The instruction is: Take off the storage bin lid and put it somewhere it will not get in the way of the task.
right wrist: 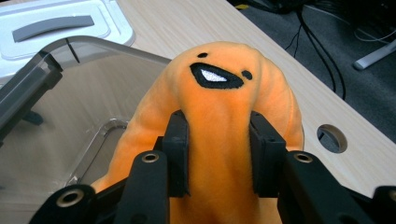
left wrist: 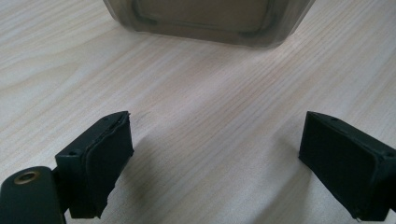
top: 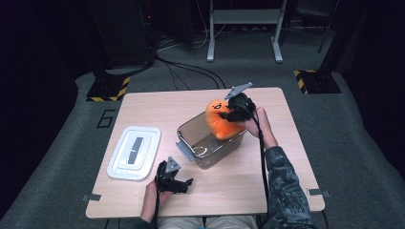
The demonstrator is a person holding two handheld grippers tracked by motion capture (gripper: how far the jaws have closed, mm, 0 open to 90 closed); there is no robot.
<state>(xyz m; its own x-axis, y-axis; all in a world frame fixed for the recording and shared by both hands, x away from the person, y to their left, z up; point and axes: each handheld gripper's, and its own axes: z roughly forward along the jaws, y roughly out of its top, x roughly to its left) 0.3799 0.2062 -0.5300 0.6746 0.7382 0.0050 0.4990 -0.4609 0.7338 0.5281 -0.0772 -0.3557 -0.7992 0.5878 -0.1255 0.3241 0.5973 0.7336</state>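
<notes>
Orange plush toy (top: 220, 119): it sits at the far right corner of the clear plastic bin (top: 205, 148), part over the rim, lower body dipping inside, as the high view shows. The bin stands mid-table; its white lid (top: 133, 152) lies flat well to the left, apart from it.

Handling, as a judgement: the plush looks light, soft and squashy. It will not slip easily from rubber pads, and it will not break. It will bulge and fold under pressure, so a pinch on loose fabric may let the bulk sag or swing. You do best taking a thick fold through the middle of the body, as you have it. A grip on an edge would be weaker.

Right gripper (right wrist: 219, 149): clenched on the plush. In the right gripper view the 2 pads bite into the body just below the stitched face, and the fabric swells up between and around them. The grip looks firm and centred.

Left gripper (left wrist: 212, 163): released, jaws wide apart, nothing between them. It rests low near the front edge of the table (left wrist: 196, 93), aimed at the near wall of the bin but apart from it.

Likely snag: the toy's bulk catching on the bin's rim.
</notes>
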